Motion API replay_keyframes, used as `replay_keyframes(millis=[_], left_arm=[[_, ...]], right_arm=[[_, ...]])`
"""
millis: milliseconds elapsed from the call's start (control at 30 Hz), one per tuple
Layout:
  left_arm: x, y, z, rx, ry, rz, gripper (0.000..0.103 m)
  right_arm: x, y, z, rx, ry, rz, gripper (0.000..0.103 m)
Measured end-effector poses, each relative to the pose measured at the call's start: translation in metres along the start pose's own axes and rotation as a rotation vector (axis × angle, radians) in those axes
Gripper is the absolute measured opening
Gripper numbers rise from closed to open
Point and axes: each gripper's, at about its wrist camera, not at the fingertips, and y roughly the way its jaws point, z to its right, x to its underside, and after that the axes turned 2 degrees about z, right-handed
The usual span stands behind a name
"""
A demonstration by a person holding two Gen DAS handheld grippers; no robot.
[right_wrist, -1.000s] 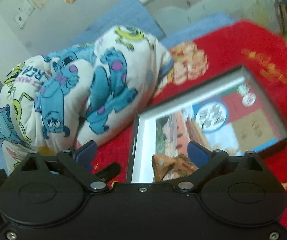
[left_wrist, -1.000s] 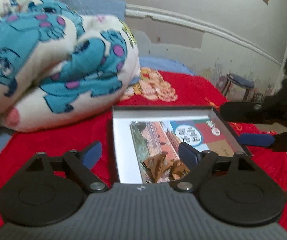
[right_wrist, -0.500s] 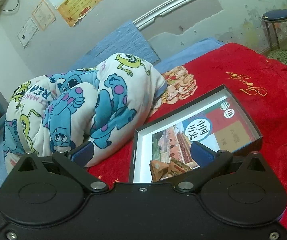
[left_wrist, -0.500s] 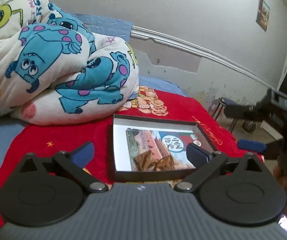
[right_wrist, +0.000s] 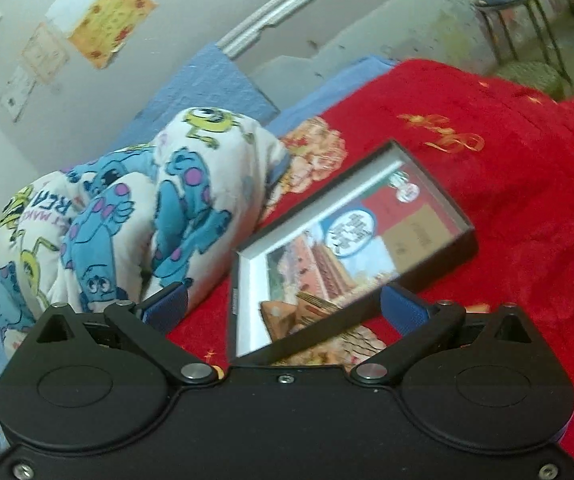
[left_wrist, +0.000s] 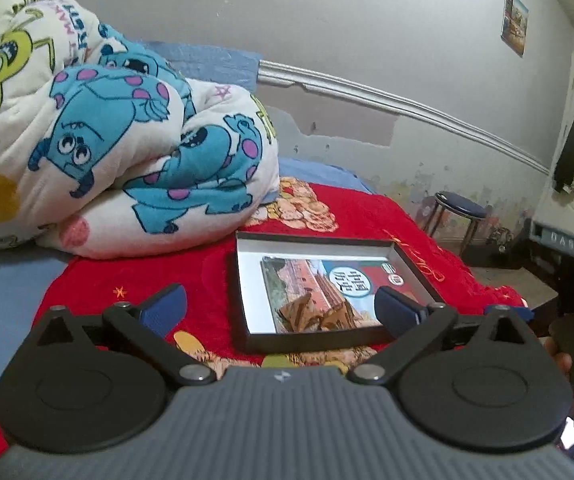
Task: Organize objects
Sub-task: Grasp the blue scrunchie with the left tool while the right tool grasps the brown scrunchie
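A red blanket (left_wrist: 367, 216) covered the bed, a folded cartoon quilt (left_wrist: 119, 148) lay beside a shallow black box (left_wrist: 243, 280) holding a picture card (left_wrist: 319, 284), and the left gripper (left_wrist: 283, 308) and right gripper (right_wrist: 283, 304) both gaped wide, empty.

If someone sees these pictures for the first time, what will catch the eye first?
First the big cartoon quilt, bundled at the far left of the bed. Next the red blanket that covers the bed, with a shallow black box lying on it, beside the quilt. A picture book lies flat inside the box, with brown folded pieces on its near end.
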Motion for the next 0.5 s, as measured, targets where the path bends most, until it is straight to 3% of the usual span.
replay_keyframes(millis=[267, 367, 500], left_arm=[[0.015, 0.004, 0.002, -0.029, -0.024, -0.081, 0.103], [0.029, 0.004, 0.000, -0.096, -0.055, -0.140, 0.103], [0.045, 0.011, -0.002, -0.221, -0.012, -0.216, 0.103]], right_arm=[[0.011, -0.016, 0.019, 0.059, -0.022, 0.008, 0.103], [0.027, -0.019, 0.018, 0.051, -0.048, -0.007, 0.103], [0.051, -0.003, 0.008, 0.007, -0.092, -0.099, 0.103]])
